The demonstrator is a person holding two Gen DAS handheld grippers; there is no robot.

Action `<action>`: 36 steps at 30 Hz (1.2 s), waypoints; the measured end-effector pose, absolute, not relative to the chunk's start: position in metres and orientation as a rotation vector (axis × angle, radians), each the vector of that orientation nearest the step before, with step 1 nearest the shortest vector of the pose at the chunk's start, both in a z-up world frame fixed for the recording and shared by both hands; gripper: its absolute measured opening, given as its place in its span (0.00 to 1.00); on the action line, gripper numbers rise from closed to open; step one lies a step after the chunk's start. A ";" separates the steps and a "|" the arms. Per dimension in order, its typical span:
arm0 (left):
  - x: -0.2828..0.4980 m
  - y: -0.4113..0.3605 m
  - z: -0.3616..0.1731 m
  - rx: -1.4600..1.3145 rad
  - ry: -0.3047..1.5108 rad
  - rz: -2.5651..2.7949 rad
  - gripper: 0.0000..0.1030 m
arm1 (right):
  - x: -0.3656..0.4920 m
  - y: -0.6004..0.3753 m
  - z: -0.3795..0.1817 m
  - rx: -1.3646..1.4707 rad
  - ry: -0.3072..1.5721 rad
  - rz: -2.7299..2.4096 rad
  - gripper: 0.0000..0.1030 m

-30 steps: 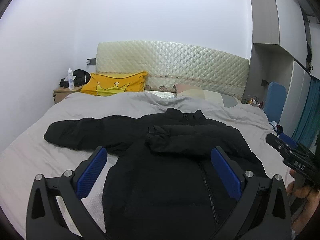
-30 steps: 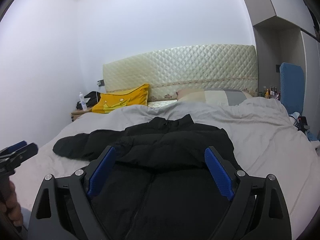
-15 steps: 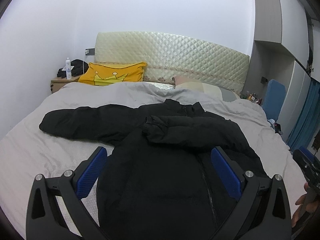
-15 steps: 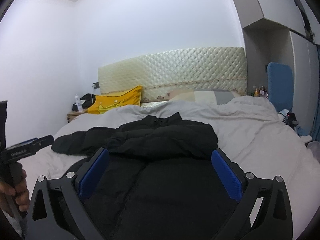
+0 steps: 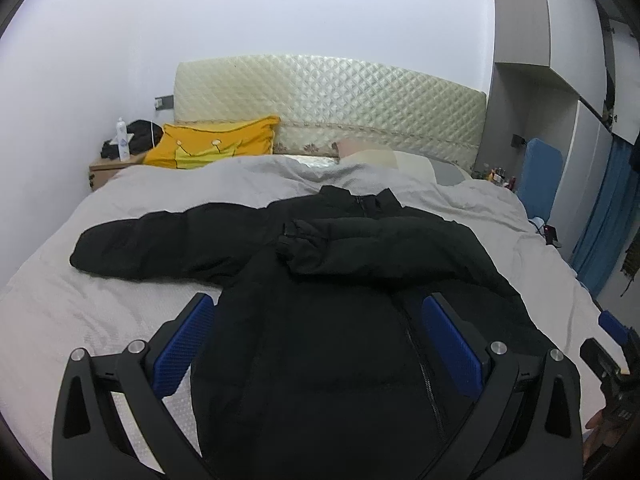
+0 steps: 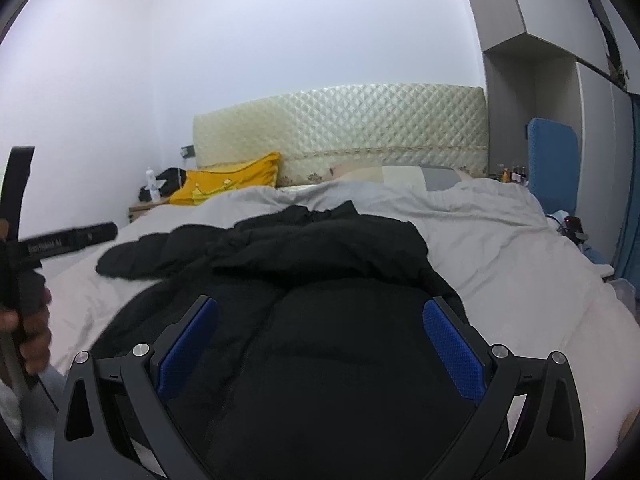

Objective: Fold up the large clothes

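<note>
1. Left of the jacket (image 5: pixel 344 320), the bed (image 5: pixel 52 300) lies bare, and one sleeve (image 5: pixel 160 244) reaches out flat toward that side, not yet folded.
2. The jacket itself lies front up in the middle of the bed, collar toward the headboard (image 5: pixel 328 104). The other sleeve (image 5: pixel 384 248) is already folded across the chest. By my reading one sleeve fold is done, while the left sleeve and the body folds remain.
3. The left gripper (image 5: pixel 320 344) hangs over the jacket's lower half, jaws wide, nothing between them.
4. The right gripper (image 6: pixel 320 344), over the jacket's right half, is also spread wide and empty.
5. Against a second ago: the right gripper's jaws have widened, and it has come lower and closer over the jacket. In the left view the right gripper has slid from beside the jacket's right edge down to the frame's corner. The jacket has not shifted.
</note>
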State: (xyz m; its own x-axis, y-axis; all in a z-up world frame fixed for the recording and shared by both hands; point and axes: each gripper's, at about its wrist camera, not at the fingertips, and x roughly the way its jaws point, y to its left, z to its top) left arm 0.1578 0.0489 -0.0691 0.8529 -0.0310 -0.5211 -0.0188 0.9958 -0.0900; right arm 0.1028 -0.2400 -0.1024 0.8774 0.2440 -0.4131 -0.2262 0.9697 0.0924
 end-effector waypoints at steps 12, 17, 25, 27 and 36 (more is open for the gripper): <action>0.202 0.099 -0.058 -0.120 0.599 0.009 1.00 | 0.105 -0.257 -0.111 0.093 0.440 0.204 1.00; 0.230 0.135 -0.050 -0.087 0.607 0.009 1.00 | 0.105 -0.263 -0.111 0.110 0.440 0.193 1.00; 0.267 0.219 -0.069 -0.091 0.656 0.128 1.00 | 0.118 -0.261 -0.123 0.106 0.481 0.181 1.00; 0.274 0.246 -0.083 -0.129 0.678 0.168 1.00 | 0.121 -0.260 -0.126 0.105 0.493 0.174 1.00; 0.291 0.344 -0.164 -0.374 0.807 0.244 1.00 | 0.136 -0.258 -0.136 0.117 0.520 0.150 1.00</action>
State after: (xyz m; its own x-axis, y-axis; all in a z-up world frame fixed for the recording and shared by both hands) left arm 0.2912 0.3439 -0.1639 0.6689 0.0698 -0.7400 -0.3511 0.9072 -0.2319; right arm 0.1357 -0.2576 -0.1359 0.8572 0.1723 -0.4854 -0.1130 0.9823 0.1492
